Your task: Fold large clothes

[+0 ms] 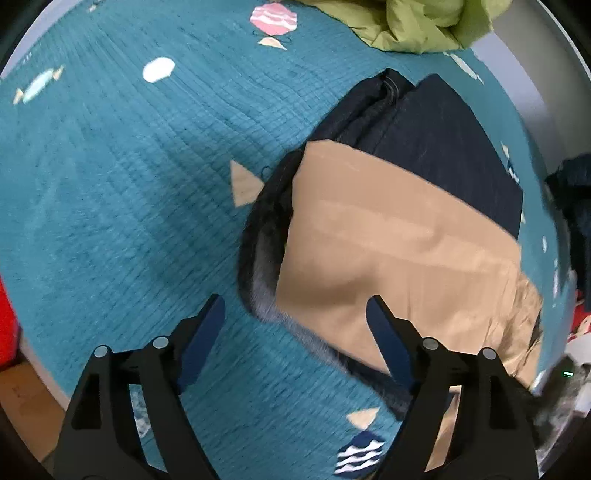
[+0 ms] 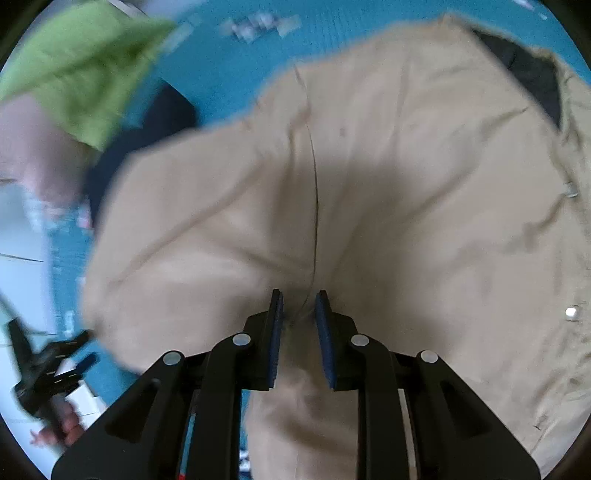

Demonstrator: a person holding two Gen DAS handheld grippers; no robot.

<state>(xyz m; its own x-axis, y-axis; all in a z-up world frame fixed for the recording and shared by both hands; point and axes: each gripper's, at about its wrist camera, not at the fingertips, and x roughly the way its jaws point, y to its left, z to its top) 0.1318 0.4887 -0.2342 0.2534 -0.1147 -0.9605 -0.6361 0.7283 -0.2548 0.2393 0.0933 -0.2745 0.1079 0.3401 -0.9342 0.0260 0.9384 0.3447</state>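
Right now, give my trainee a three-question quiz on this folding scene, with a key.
1. True or false: the left gripper holds cloth.
2. What colour is the bedspread?
3. The tan garment lies partly on: A) a dark garment B) a green garment C) bare floor.

Key: 1 false, its jaws stand wide with nothing between them; 2 teal; 3 A.
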